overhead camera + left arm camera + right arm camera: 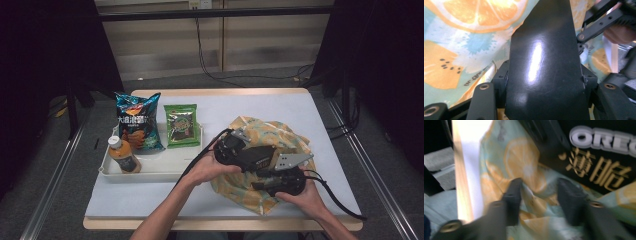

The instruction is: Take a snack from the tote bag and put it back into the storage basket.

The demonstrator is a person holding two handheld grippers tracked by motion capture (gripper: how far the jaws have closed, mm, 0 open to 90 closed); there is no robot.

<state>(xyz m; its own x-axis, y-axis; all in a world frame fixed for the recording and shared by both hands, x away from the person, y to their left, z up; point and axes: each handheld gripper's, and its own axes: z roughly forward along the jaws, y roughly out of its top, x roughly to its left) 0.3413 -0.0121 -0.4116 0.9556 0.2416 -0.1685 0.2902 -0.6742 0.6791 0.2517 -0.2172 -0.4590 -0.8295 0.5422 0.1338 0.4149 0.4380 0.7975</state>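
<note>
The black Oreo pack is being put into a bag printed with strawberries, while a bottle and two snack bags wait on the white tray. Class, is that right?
Not quite: the bag is printed with orange slices, not strawberries, as the left gripper view shows. The black Oreo pack, bottle, two snack bags and white tray stand as stated.

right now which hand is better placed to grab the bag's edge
Right. The right gripper has open jaws straddling fabric of the fruit-print bag; the left gripper has the black Oreo pack between its jaws.
</note>
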